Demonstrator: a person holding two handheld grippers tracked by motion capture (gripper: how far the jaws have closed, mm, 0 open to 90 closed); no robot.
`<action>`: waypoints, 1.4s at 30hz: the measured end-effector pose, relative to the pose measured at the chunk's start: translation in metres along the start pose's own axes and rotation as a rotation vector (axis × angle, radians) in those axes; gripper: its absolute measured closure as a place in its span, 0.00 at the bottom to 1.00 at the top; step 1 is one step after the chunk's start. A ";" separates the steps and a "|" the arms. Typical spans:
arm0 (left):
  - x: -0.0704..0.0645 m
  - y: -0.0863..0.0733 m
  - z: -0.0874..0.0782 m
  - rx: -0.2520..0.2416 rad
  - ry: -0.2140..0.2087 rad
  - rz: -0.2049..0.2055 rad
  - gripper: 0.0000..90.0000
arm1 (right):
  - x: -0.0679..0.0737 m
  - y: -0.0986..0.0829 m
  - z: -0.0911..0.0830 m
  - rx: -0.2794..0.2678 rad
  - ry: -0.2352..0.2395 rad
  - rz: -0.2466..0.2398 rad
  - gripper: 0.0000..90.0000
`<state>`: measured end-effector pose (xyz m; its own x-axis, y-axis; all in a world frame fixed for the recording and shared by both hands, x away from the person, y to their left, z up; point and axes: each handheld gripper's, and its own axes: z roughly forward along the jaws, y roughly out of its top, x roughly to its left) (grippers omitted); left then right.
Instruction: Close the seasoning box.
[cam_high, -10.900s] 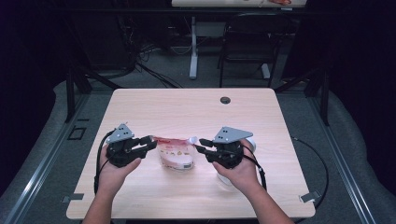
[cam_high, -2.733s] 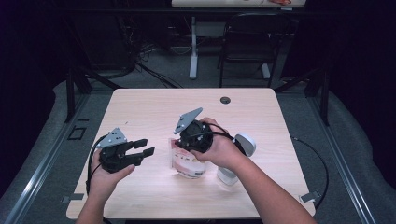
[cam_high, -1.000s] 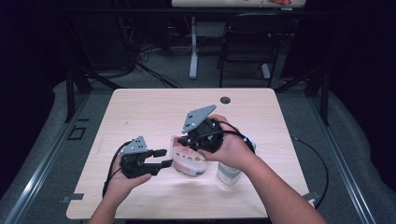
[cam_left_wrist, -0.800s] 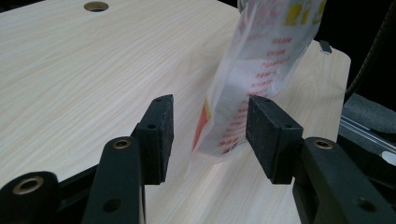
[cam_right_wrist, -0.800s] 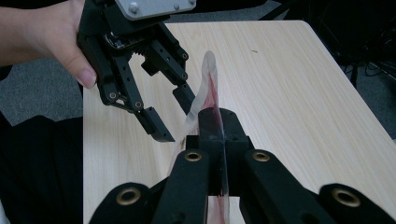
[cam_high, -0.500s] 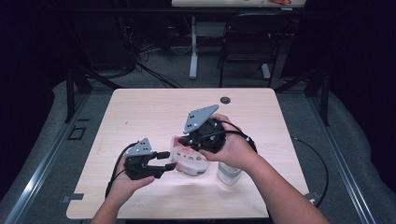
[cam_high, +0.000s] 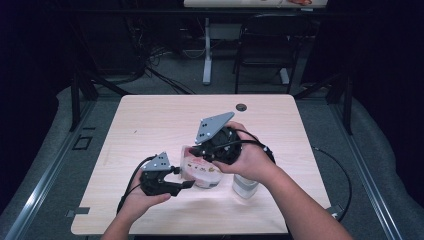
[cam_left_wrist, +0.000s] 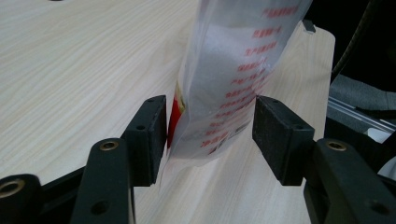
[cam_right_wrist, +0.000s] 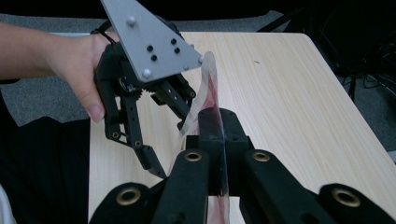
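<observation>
Clear bag (cam_left_wrist: 233, 70) bears red print, too blurred to read.

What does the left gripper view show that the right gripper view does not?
Left gripper view alone: red print on the bag and white powder inside, with its open jaws on either side of the bag's lower part. Right gripper view alone: the right hand-held gripper shut on the bag's edge, and the left hand-held gripper with its grey plate. Both: the bag and the table.

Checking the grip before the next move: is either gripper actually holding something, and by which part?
The right gripper is shut on the top edge of the clear plastic bag with red print. The left gripper is open, its jaws either side of the bag's lower corner.
</observation>
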<state>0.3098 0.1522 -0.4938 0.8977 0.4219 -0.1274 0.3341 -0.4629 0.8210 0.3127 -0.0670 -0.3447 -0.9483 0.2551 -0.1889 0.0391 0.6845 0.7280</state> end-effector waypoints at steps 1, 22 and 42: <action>0.000 0.000 0.001 0.003 -0.001 0.002 0.50 | 0.000 0.000 0.000 0.002 0.001 -0.002 1.00; 0.002 -0.010 0.021 0.019 -0.037 -0.001 0.44 | 0.005 0.004 0.002 -0.001 0.006 -0.015 1.00; 0.005 -0.013 0.018 0.018 -0.057 0.002 0.55 | 0.005 0.004 0.001 -0.007 0.005 -0.010 1.00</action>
<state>0.3152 0.1461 -0.5156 0.9129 0.3762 -0.1581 0.3373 -0.4776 0.8112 0.3087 -0.0621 -0.3437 -0.9501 0.2449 -0.1934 0.0271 0.6824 0.7305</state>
